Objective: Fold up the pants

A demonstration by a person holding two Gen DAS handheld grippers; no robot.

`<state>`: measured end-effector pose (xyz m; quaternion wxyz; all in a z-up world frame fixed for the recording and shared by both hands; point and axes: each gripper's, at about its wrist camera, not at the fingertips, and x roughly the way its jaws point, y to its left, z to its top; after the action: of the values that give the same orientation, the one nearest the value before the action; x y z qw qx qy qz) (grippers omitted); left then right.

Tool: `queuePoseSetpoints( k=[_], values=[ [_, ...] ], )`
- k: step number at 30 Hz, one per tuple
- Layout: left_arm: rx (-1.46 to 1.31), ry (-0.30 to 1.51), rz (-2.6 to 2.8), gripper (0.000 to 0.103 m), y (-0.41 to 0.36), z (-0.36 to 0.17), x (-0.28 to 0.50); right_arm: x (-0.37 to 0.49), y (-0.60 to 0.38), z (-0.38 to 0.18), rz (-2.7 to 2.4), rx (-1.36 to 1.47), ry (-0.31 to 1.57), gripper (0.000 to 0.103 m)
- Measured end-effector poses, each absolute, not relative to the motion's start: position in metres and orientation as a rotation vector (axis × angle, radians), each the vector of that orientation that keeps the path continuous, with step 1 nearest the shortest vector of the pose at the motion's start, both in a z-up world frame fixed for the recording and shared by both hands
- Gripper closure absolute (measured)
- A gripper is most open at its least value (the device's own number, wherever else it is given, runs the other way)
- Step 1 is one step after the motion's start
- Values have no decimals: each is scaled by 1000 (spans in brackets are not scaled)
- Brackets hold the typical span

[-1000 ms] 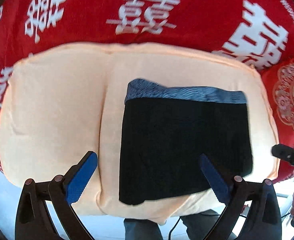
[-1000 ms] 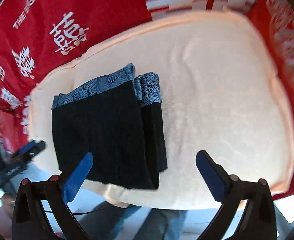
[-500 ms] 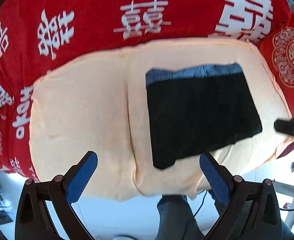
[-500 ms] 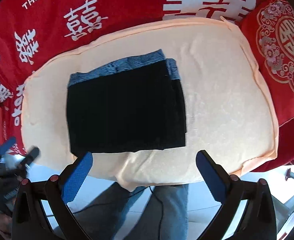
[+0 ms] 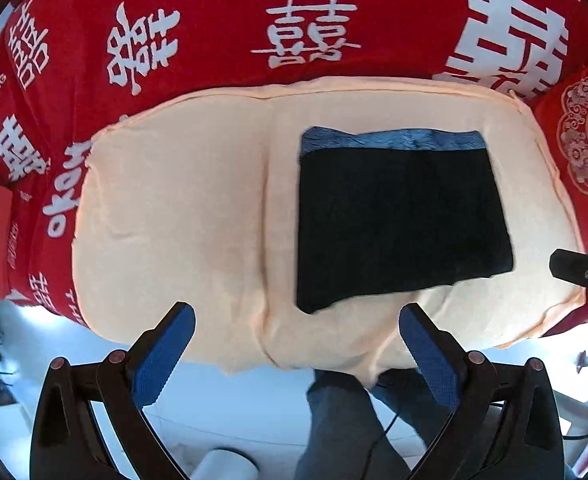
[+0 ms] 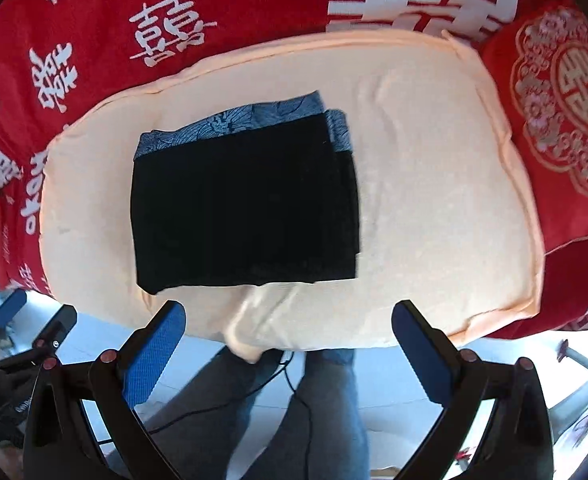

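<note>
The black pants (image 5: 398, 220) with a blue patterned waistband lie folded into a flat rectangle on a peach cloth (image 5: 182, 216). They also show in the right wrist view (image 6: 242, 208), left of the cloth's middle. My left gripper (image 5: 294, 332) is open and empty, held above the cloth's near edge, apart from the pants. My right gripper (image 6: 288, 328) is open and empty, also back over the near edge. The right gripper's tip (image 5: 574, 270) shows at the right edge of the left wrist view.
A red cloth with white characters (image 5: 306, 36) covers the surface behind the peach cloth (image 6: 434, 200). A red embroidered cushion (image 6: 566, 100) lies at the right. The person's jeans-clad legs (image 6: 314, 408) and a cable stand below the near edge.
Both grippers have pulled back and up from the pants, so the whole peach cloth now shows. The folded pants have not changed shape.
</note>
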<state>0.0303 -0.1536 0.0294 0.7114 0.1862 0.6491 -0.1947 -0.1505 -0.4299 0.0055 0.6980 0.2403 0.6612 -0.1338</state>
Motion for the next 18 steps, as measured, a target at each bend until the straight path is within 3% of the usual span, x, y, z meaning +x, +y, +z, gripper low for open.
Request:
queuePoseSetpoints(
  k=[18],
  values=[
    [453,1449,-412,1,-171,37,-11,-183,-429,19,-275,458,1441,0]
  ],
)
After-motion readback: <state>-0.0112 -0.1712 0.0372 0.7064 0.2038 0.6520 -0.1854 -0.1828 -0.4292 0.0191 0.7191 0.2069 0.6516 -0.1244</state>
